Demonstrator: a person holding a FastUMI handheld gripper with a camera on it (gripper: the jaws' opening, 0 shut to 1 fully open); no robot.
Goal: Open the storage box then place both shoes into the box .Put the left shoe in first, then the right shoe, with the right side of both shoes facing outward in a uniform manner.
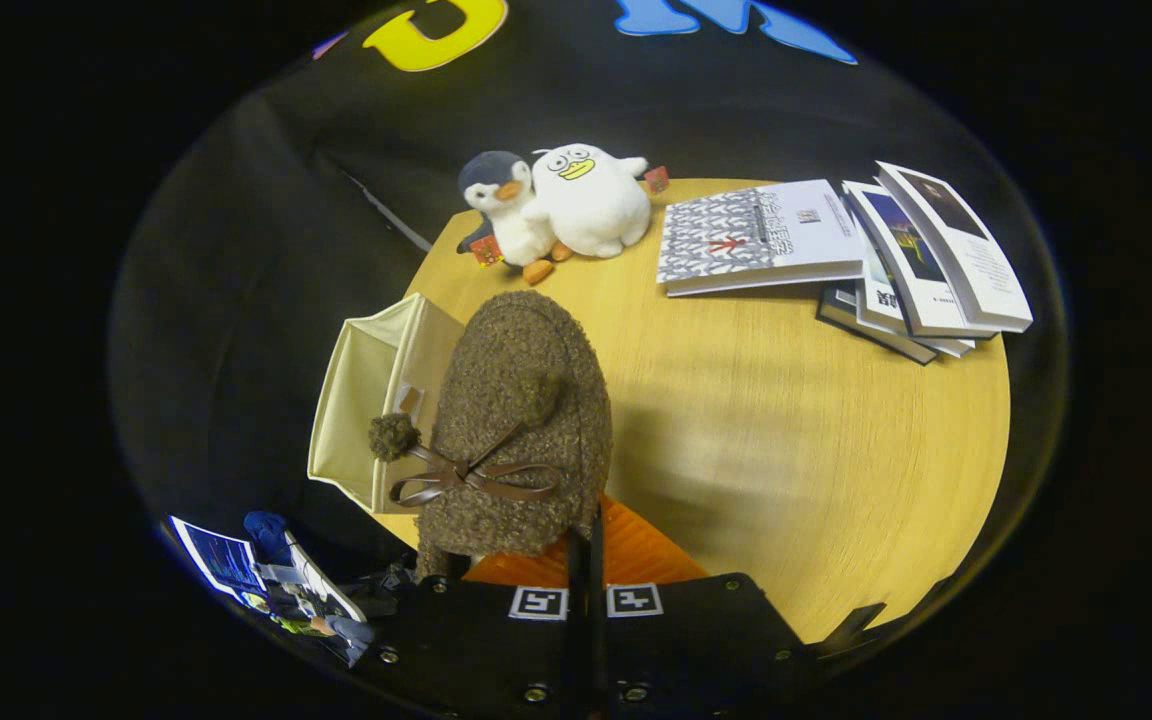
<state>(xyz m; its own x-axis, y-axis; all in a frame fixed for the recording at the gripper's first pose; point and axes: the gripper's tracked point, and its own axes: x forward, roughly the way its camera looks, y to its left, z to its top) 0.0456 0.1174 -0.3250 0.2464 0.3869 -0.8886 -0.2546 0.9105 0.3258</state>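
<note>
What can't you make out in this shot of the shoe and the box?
- Storage box, gripper view: the brown shoe covers its near side, so its contents stay unseen.
- Hand-held gripper: fingers close together at the shoe's rim; the shoe hides whether both press it.
- Left or right shoe: cannot tell from this angle.
- Book cover text: too small.
- Things beside the gripper body: cut off and blurred.

Shoe (521,430) nubby brown fleece w/ glossy bow, box (366,400) prob. cloth, smooth wood table (786,430)
</note>
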